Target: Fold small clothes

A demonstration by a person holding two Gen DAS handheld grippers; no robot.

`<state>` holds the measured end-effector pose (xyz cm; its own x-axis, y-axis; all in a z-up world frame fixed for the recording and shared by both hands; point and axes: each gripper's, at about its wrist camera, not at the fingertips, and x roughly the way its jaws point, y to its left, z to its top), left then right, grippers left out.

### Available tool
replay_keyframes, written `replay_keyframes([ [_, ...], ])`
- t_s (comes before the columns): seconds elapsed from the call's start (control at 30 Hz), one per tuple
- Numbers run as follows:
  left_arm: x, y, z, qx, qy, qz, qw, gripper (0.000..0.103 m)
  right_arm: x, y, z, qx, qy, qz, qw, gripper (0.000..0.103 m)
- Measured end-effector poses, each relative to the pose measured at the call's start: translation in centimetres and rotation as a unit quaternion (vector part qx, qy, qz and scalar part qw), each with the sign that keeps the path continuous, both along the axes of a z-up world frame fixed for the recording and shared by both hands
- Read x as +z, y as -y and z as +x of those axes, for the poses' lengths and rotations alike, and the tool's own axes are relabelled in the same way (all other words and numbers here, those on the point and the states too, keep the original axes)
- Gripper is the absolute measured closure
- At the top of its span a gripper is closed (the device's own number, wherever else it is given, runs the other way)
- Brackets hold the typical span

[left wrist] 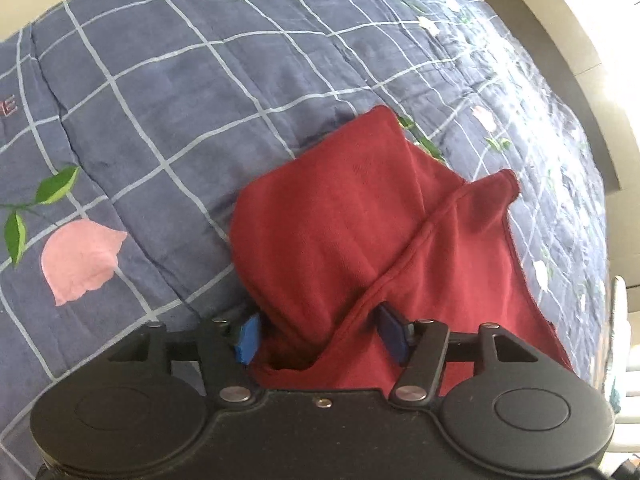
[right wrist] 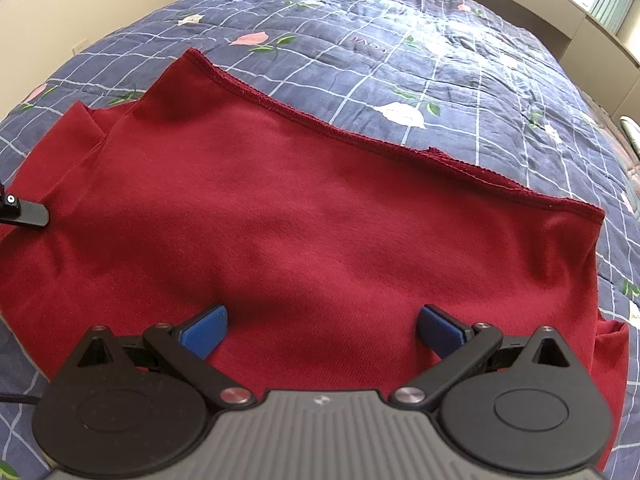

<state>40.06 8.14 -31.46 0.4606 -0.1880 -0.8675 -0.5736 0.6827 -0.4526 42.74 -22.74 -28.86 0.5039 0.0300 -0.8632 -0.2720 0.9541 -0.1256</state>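
Note:
A dark red garment (right wrist: 304, 216) lies spread on the bed, its stitched hem (right wrist: 360, 136) running along the far side. In the left wrist view a folded sleeve part of the red garment (left wrist: 360, 208) rises in a loose fold toward me. My left gripper (left wrist: 320, 336) straddles that fold near its lower end, blue pads (left wrist: 248, 338) on either side with a gap left, so it is open. My right gripper (right wrist: 322, 332) hovers wide open over the near part of the cloth, holding nothing.
The navy checked quilt (left wrist: 160, 100) with pink flowers covers the bed all round the garment. A pale wall and ledge (left wrist: 568, 40) border the bed at the right. A black tip of the other gripper (right wrist: 28, 214) shows at the left edge of the right wrist view.

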Motion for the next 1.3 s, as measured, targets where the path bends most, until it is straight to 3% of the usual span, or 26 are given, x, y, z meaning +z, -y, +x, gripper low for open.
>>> replay_keyframes([
  [0.07,0.2,0.4,0.2,-0.002,-0.006,0.011,0.9999,0.053,0.1,0.1,0.2,0.004,-0.007,0.002,1.000,0.000],
  [0.13,0.5,0.7,0.2,-0.006,0.002,0.015,0.9999,0.072,0.3,0.3,0.5,0.010,-0.015,0.007,1.000,0.000],
  [0.2,0.9,1.0,0.1,-0.009,0.015,0.013,0.9998,0.083,0.7,0.7,0.5,0.016,-0.019,0.013,1.000,0.000],
  [0.4,3.2,3.1,-0.2,-0.032,0.053,0.061,0.9962,0.087,2.3,3.7,0.0,-0.002,-0.007,0.028,1.000,0.000],
  [0.53,6.0,5.6,0.0,-0.066,0.084,0.105,0.9887,0.087,3.5,6.7,-0.5,-0.019,0.002,0.029,0.999,0.000],
  [0.67,8.9,8.9,0.7,-0.097,0.119,0.116,0.9812,0.088,4.9,10.5,-1.1,-0.043,0.012,0.025,0.999,0.000],
  [0.87,12.8,16.5,1.4,-0.190,0.171,0.134,0.9575,0.089,6.7,16.9,-2.5,-0.101,0.018,0.021,0.994,0.000],
  [1.03,13.8,24.3,-0.1,-0.307,0.196,0.121,0.9232,0.089,7.0,22.5,-4.9,-0.156,0.012,0.008,0.988,0.000],
  [1.13,12.4,29.0,-1.4,-0.378,0.179,0.110,0.9016,0.088,6.2,25.5,-6.4,-0.190,-0.001,-0.003,0.982,0.000],
  [1.23,10.3,32.1,-2.3,-0.420,0.151,0.094,0.8900,0.088,5.4,27.9,-7.8,-0.221,-0.017,-0.010,0.975,0.000],
  [1.3,9.1,33.2,-2.6,-0.433,0.133,0.096,0.8865,0.087,5.1,29.1,-8.7,-0.236,-0.025,-0.008,0.971,0.000],
])
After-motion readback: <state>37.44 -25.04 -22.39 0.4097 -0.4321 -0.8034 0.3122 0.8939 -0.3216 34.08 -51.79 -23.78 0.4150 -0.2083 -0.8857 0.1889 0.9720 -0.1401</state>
